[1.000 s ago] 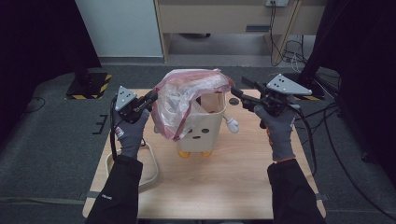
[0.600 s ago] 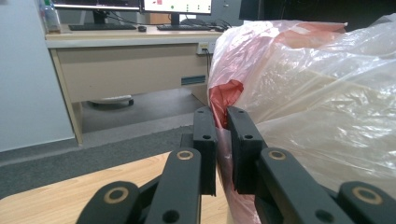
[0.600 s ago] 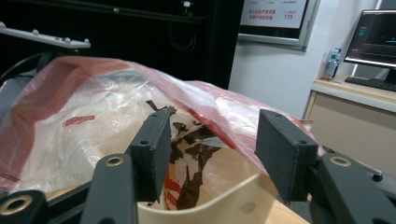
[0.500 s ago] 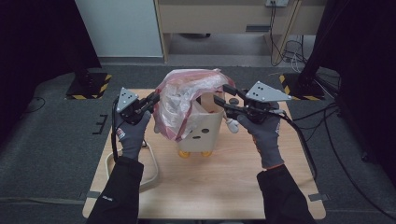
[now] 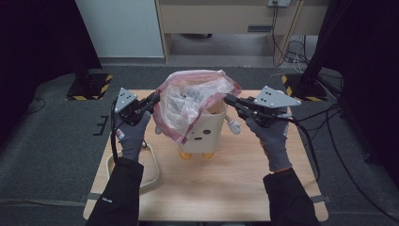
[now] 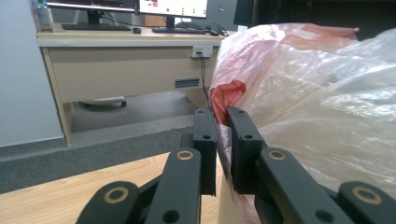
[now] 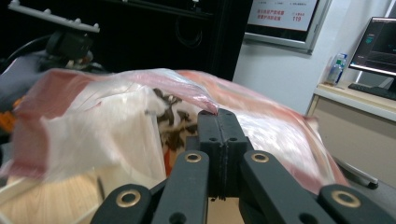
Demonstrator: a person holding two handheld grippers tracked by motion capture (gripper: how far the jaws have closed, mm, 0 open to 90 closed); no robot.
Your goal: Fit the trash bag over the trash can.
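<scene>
Right gripper (image 5: 229,100) has come in leftward since the earlier frame, its jaws just closing; now pressed together on the pink rim of the plastic bag (image 5: 195,101). Left gripper (image 5: 155,98) has stayed put, jaws nearly together, pinching the bag's opposite edge. Bag is stretched between both, draped over the cream bin with a face (image 5: 207,132), mid-counter (image 5: 221,183). Beyond: a desk (image 6: 121,60).

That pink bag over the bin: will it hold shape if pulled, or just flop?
Likely floppy: the bag is thin, see-through film that sags and wrinkles over the bin. Probably light, as it hangs from two pinched edges, in the left gripper and the right gripper. The film may stretch or slip if pulled hard.
</scene>
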